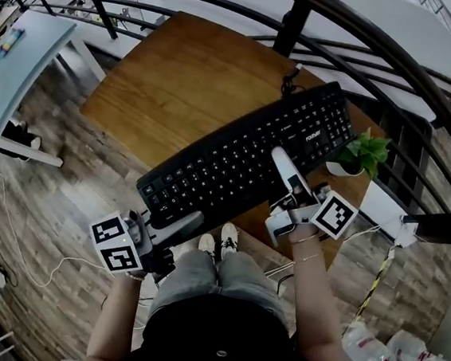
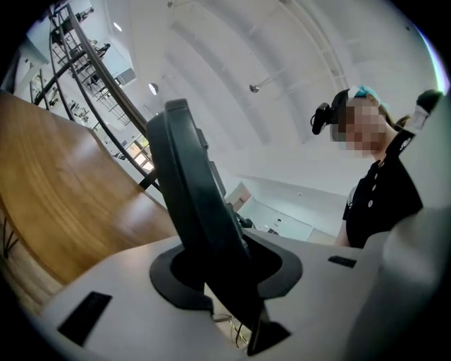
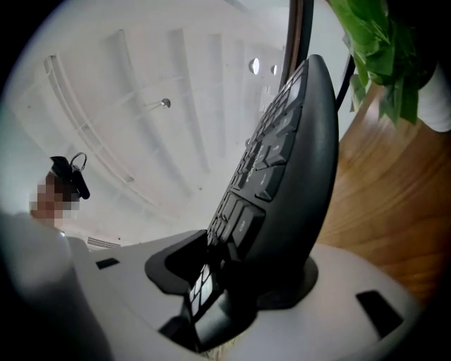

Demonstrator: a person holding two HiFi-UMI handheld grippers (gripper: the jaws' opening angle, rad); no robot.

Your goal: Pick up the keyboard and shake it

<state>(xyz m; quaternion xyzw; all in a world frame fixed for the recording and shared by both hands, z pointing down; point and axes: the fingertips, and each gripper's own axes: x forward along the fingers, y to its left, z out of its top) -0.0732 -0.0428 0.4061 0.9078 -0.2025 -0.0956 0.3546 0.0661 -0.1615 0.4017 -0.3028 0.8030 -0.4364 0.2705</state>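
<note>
Jaws of the left gripper are closed narrowly on the thin end edge of the black keyboard, with both dark pads against it. Jaws of the right gripper stand wider apart around the opposite end. The right-hand pad lies against the keyboard's underside, and the left-hand pad stands just clear of the keys. Keyboard: full-size, keys up, lying aslant over the near corner of the wooden table, its left end reaching past the table edge above the floor; whether it rests on the wood cannot be told. Cable: dark, leaving the keyboard's far edge. Potted plant: green leaves in a white pot, just beside the keyboard's right end. Marker cubes: one on each gripper, near the person's wrists. Shoes: white, below the keyboard's near edge. Railing: dark curved bars beyond the table. Floor: wood-patterned planks.
</note>
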